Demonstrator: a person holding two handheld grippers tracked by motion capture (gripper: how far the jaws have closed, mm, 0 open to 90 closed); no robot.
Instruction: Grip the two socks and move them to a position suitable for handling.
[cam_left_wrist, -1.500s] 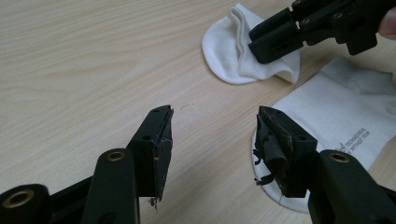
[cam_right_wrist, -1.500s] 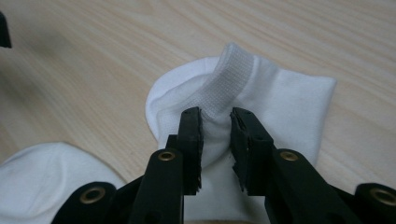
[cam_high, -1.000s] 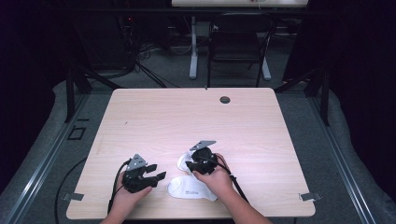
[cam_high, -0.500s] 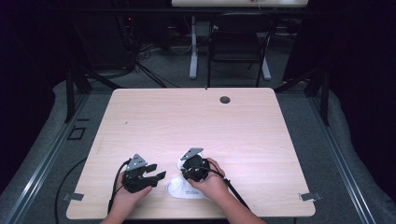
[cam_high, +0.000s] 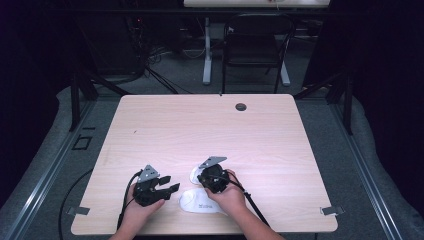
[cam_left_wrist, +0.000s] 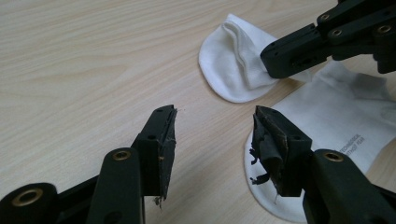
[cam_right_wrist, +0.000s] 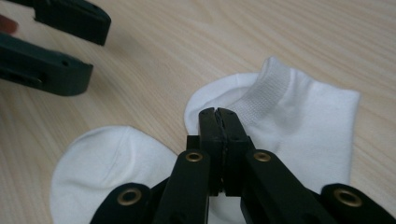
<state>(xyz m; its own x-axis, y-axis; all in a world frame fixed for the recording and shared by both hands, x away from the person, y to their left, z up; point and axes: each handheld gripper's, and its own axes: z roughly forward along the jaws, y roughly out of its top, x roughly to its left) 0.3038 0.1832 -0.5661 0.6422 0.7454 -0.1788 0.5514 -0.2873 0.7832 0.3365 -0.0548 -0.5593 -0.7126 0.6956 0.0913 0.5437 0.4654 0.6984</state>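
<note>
In the high view we see the nearer white sock (cam_high: 197, 203) partly covered by the person's right hand (cam_high: 231, 196), and the farther sock (cam_high: 195, 174) mostly hidden behind the right hand-held gripper (cam_high: 204, 178). In the right gripper view we cannot tell whether the closed jaws pinch any cloth. The small print on the sock is too tiny for us to read.

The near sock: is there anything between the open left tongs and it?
Nothing visible is in the way. The left tongs stand open over bare table, and the near sock begins right by their right-hand jaw. The right tongs, shut on the other sock, are farther off.
</note>
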